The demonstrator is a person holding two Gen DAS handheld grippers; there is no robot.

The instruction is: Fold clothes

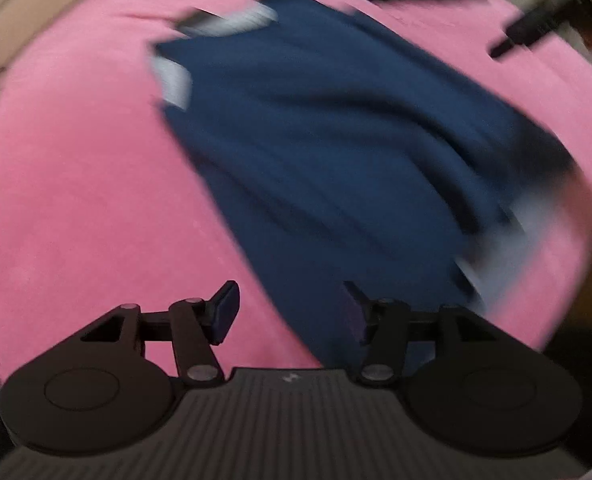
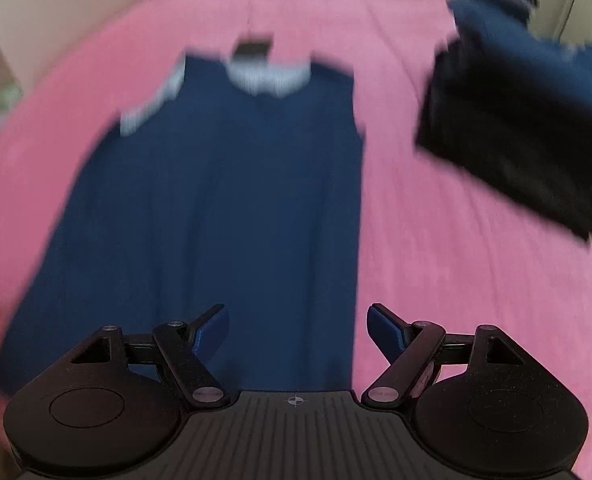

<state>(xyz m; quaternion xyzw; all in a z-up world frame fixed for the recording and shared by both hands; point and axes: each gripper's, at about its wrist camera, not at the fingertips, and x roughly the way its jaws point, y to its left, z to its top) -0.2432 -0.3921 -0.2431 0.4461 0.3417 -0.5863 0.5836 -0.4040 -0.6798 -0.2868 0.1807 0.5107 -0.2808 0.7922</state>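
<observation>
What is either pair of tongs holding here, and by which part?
Nothing. Both the left tongs and right tongs are open above the shirt.

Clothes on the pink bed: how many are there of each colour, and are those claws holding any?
Navy blue shirt with a pale collar, spread flat: 1
Black folded garment: 1
Blue garment behind the black one: 1, blurred
Total: 3 pieces on the pink bedspread.
The left claw and the right claw are both open, holding nothing.
</observation>
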